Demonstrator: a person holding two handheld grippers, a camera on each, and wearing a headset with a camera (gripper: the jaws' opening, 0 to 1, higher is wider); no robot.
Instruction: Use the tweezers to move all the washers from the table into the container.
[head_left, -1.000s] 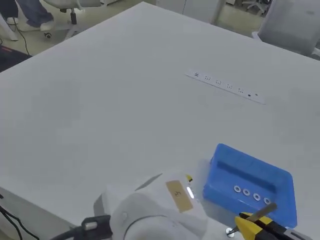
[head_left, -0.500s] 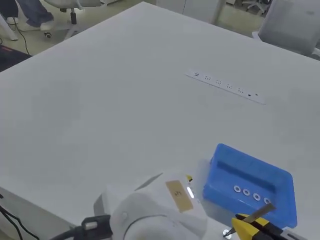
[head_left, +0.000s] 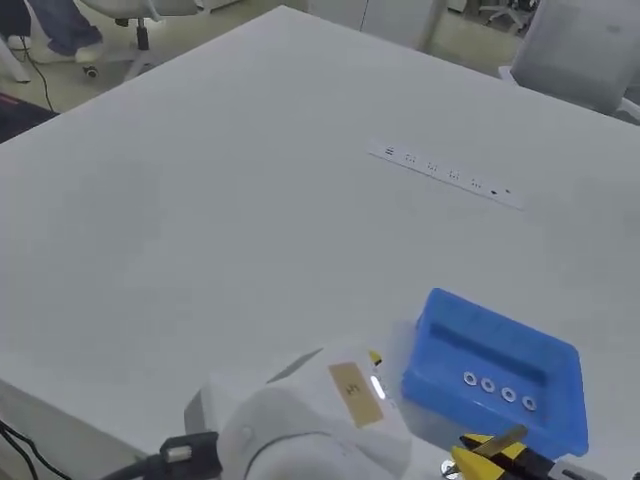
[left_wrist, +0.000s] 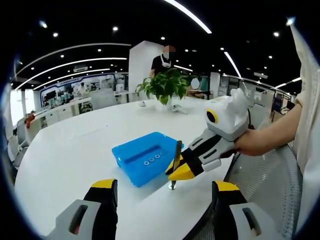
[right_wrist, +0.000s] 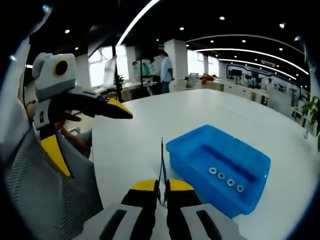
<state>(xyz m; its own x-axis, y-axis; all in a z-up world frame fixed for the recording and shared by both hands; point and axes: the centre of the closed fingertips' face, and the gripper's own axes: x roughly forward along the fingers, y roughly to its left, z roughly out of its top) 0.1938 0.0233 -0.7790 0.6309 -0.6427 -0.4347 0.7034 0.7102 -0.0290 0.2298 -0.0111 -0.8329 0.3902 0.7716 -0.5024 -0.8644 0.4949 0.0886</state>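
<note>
**Listener:** What is in front of you?

**Me:** A wide white table (head_left: 250, 200). Close to its near edge, toward the right, sits a shallow blue container (head_left: 495, 322). Four washers (head_left: 487, 385) lie in a row on its floor.

**Listener:** And your grippers?

**Me:** My right gripper (right_wrist: 162, 187) is pinched narrow on the tweezers (right_wrist: 162, 160). They stick out past the jaws and point down at the table, between the container and the near edge. My left gripper (left_wrist: 164, 195) is spread wide and holds nothing. It hangs by the near edge, left of the container.

**Listener:** Is any washer outside the container?

**Me:** I think so. A small bright speck, probably a loose washer (head_left: 447, 468), lies on the table right at the tweezer tips, just on the near side of the container. It is too small for me to tell whether the tips have it.

**Listener:** How would you do this step well?

**Me:** I judge this to be the pick-up.
- Straddle the ring's rim with the tips and squeeze gently, because a thin ring could skate on this smooth table.
- Lift straight up and carry it over the container's near wall.
- Release low, beside the row of four, so it does not bounce out.
- The left gripper should stay clear of that path.
</note>
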